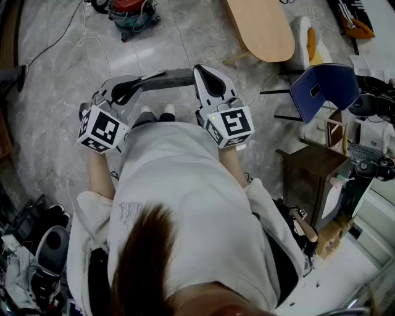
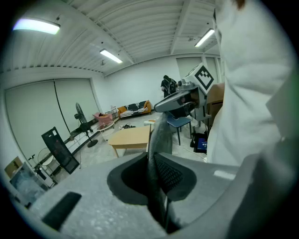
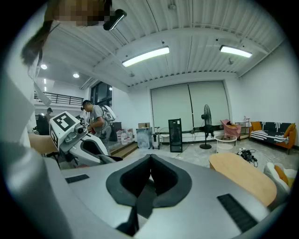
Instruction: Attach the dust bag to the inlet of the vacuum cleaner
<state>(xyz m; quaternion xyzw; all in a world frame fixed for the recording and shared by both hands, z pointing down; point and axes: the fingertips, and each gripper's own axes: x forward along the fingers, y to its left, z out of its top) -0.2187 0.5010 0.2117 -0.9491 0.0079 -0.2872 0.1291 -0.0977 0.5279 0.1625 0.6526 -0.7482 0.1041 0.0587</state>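
A flat, grey, felt-like dust bag (image 1: 165, 78) is stretched as a narrow band between 2 grippers, above the marbled floor (image 1: 55, 92). The left gripper (image 1: 137, 82) has its jaws clamped on 1 end. The right gripper (image 1: 199, 73) pinches the other end, jaws pressed together on the cloth. A red-topped vacuum cleaner (image 1: 133, 12) stands well apart on the floor.

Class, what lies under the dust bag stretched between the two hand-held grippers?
Under the dust bag: marbled floor and two white shoe tips. The patch straight beneath it is covered.
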